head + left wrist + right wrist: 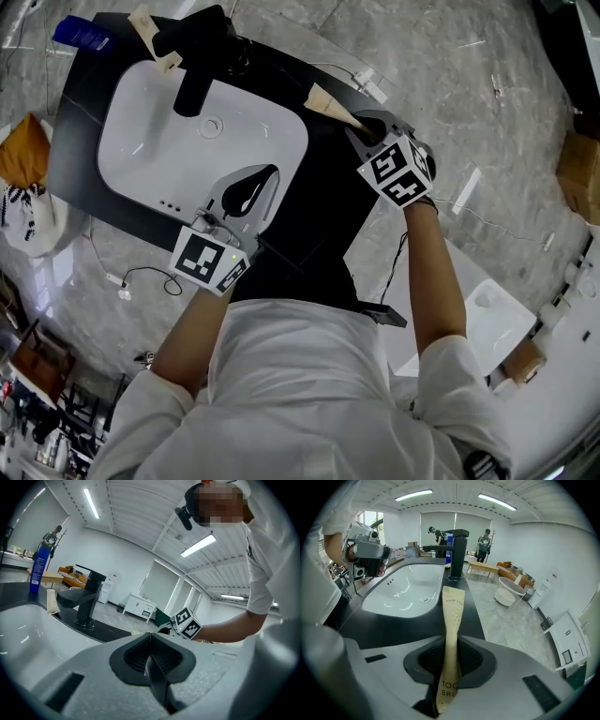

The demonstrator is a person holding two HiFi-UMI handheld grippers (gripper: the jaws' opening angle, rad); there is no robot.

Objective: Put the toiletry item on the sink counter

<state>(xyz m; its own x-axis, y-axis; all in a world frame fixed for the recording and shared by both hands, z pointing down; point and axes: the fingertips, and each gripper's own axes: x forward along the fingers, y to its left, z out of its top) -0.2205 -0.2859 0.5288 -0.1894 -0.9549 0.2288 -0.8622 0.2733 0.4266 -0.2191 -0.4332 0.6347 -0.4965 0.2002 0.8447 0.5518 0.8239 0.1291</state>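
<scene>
A beige paper toothbrush packet point(451, 630) stands between the jaws of my right gripper point(449, 660), which is shut on its lower end. In the head view the packet point(328, 101) sticks out over the black sink counter point(323, 202), to the right of the white basin point(159, 141), with the right gripper point(364, 124) behind it. My left gripper point(246, 192) hovers at the basin's front right rim. Its jaws point(150, 641) are shut with nothing between them. A second beige packet point(150, 37) lies by the black faucet point(197, 66).
A blue bottle point(84, 33) stands at the counter's far left corner. On the floor around the sink are an orange cushion point(23, 150), a cardboard box point(577, 164), a white fixture point(487, 309) and cables. Two people point(486, 538) stand in the background.
</scene>
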